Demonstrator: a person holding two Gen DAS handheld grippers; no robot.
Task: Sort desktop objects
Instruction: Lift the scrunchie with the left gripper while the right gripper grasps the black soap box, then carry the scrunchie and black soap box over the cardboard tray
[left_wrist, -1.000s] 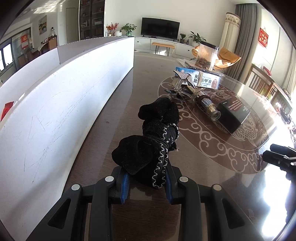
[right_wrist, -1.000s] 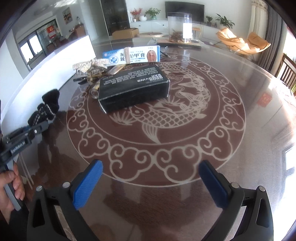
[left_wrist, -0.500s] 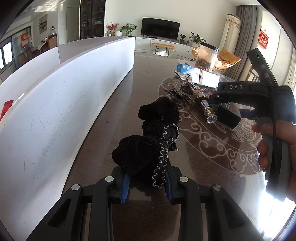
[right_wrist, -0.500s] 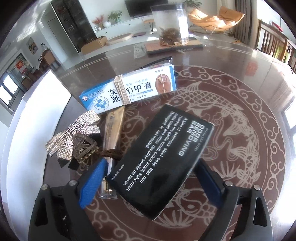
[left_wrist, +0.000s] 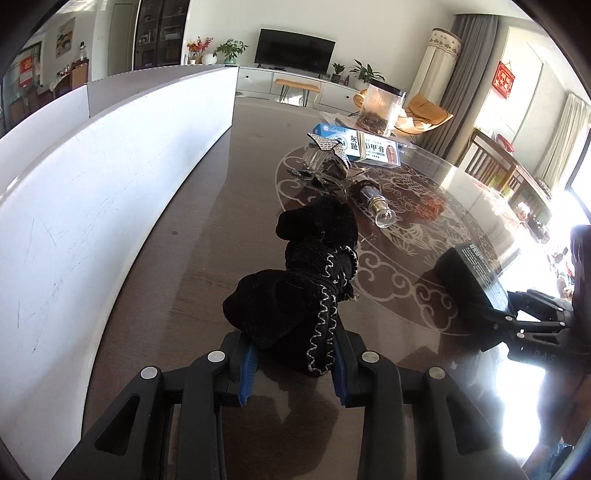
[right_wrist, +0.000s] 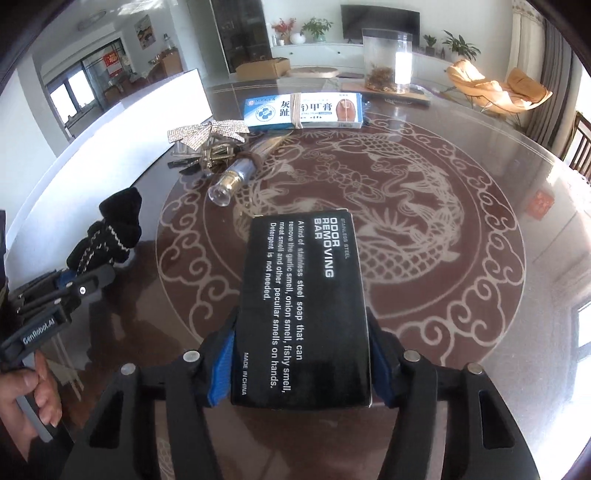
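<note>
A black knitted sock (left_wrist: 295, 295) with a white zigzag trim lies on the dark table, its near end between the blue pads of my left gripper (left_wrist: 293, 356). The jaws are opening but both pads still touch the cloth. My right gripper (right_wrist: 301, 350) is closing on a black "Odor Removing Bar" box (right_wrist: 303, 302); both pads press its long sides and hold it tilted above the table. In the left wrist view the box (left_wrist: 472, 280) and right gripper (left_wrist: 517, 317) are at the right edge. The right wrist view has the sock (right_wrist: 114, 229) and left gripper (right_wrist: 74, 280) at its left.
Farther back lie a blue-and-white ointment box (right_wrist: 304, 110), a rhinestone bow clip (right_wrist: 207, 129) on a pile of hair clips, and a small glass bottle (right_wrist: 231, 181). A clear jar (right_wrist: 386, 61) stands behind them. A white board (left_wrist: 92, 184) walls the table's left side.
My right gripper swung in over the black box, closed on its sides and carried it nearer, to the right of the sock. The left gripper kept its place on the sock, its jaws slightly wider.
</note>
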